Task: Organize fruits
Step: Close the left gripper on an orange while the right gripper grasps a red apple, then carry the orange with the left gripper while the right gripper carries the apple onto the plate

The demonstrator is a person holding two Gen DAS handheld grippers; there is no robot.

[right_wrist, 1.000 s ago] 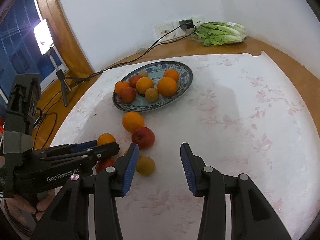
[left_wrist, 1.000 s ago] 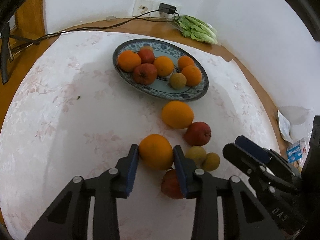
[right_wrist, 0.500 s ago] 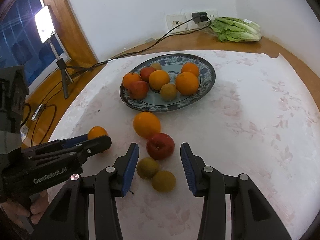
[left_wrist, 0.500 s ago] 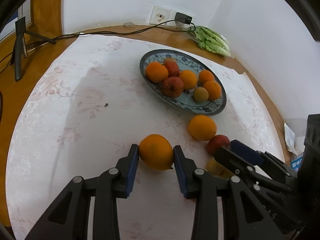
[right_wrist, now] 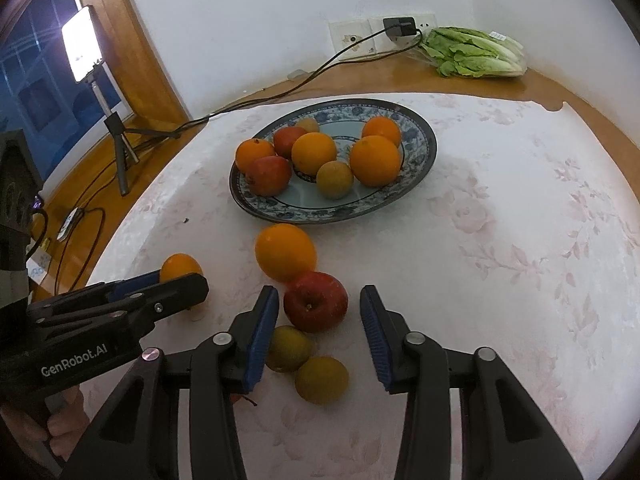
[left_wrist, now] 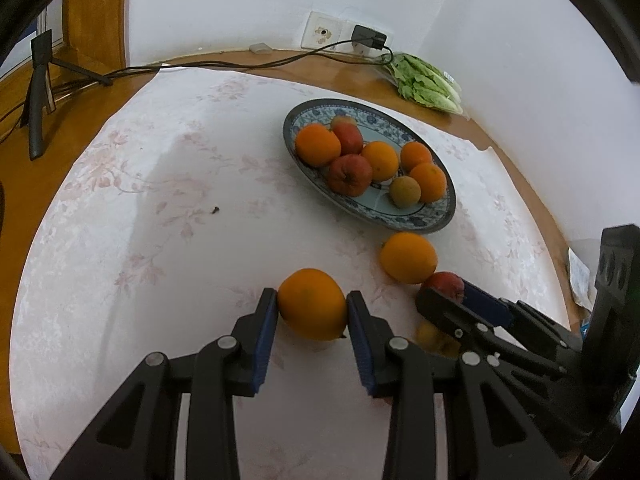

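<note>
My left hand-held gripper [left_wrist: 312,312] clamps a round orange [left_wrist: 312,303] above the floral-clothed surface [left_wrist: 160,220]; my right hand-held gripper [right_wrist: 319,314], jaws just narrowing, straddles the red apple [right_wrist: 316,301] untouched, near the blue-patterned plate [right_wrist: 420,160].

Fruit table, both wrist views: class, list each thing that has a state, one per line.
left tool: shut on an orange.
right tool: open, closing around the red apple, pads not touching.
plate: holding eight fruits.
loose orange: on the cloth, against the apple.
charger: plugged in.
</note>
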